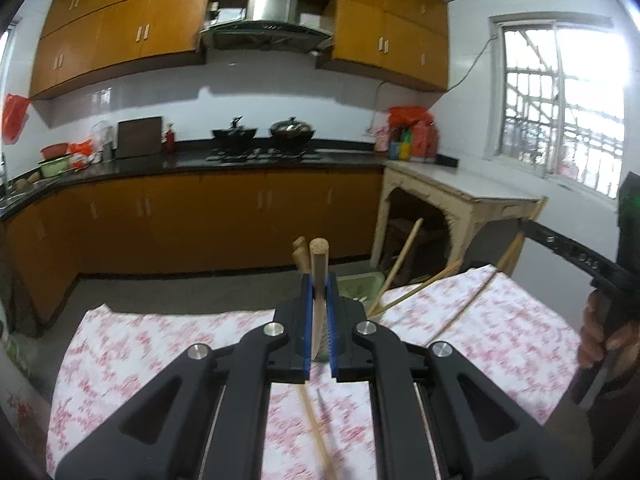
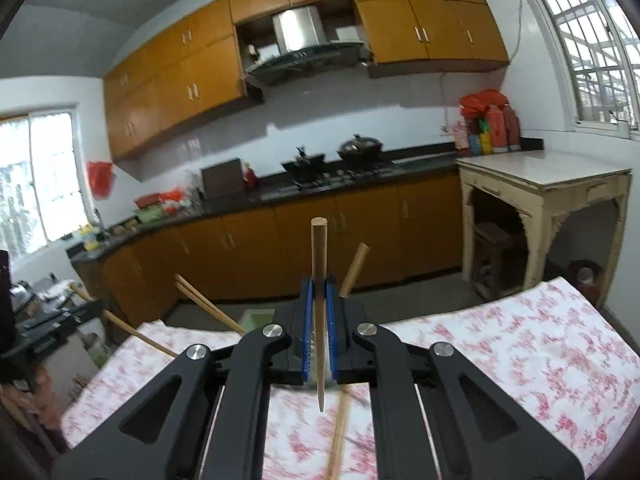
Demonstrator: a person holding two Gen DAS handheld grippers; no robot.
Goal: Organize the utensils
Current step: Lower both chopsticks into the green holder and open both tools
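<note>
Left gripper (image 1: 319, 320) clamped on chopstick (image 1: 319, 280), long axis running along the fingers, blunt end forward and up. Right gripper (image 2: 319, 320) clamped likewise on its own chopstick (image 2: 319, 300). Both pitched slightly down over the table (image 1: 500, 328). Green holder (image 1: 358, 286) dead ahead at the far edge, just beyond the left fingertips.

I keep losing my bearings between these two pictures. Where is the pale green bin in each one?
Left wrist view: the green bin sits just right of centre, beyond the table's far edge, behind the left gripper.
Right wrist view: the green bin sits left of centre, partly hidden behind the right gripper.
Shared landmark: the steel range hood among the orange cabinets.
</note>
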